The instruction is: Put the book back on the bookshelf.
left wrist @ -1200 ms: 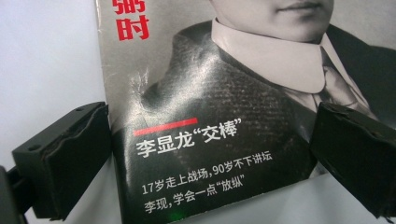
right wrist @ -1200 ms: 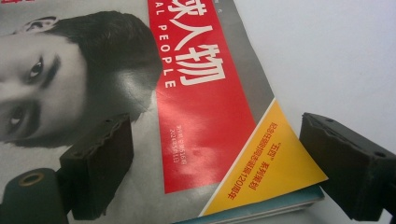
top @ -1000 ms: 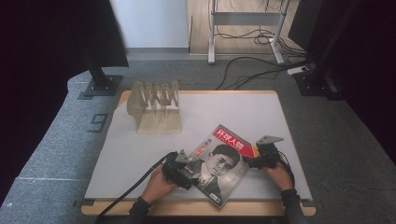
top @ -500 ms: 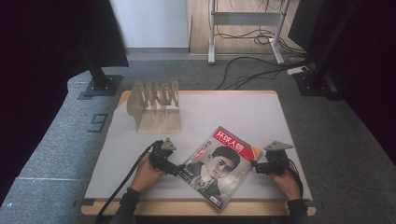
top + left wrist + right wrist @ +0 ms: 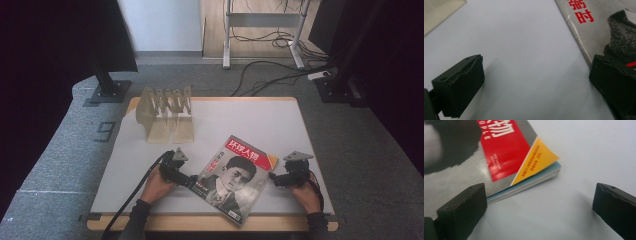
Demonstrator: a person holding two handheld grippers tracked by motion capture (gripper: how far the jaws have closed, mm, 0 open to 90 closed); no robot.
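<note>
A magazine (image 5: 235, 177) with a red title block and a portrait cover lies flat and askew near the table's front edge. My left gripper (image 5: 190, 179) is at its left edge and stands open. In the left gripper view one jaw overlaps the magazine's (image 5: 596, 27) spine edge, and the left gripper (image 5: 536, 80) has bare table between its jaws. My right gripper (image 5: 274, 179) is open at the right edge, near the orange corner. In the right gripper view the magazine (image 5: 499, 152) has its corner between the jaws of the right gripper (image 5: 539, 207).
A pale slotted rack (image 5: 165, 112) stands at the back left of the white table top (image 5: 250, 115); its corner (image 5: 439, 10) shows in the left gripper view. Stands and cables lie on the grey floor beyond the table.
My left gripper drew back from over the magazine's lower left part to its left edge. The right gripper shifted slightly right and nearer the front. The magazine has not moved.
</note>
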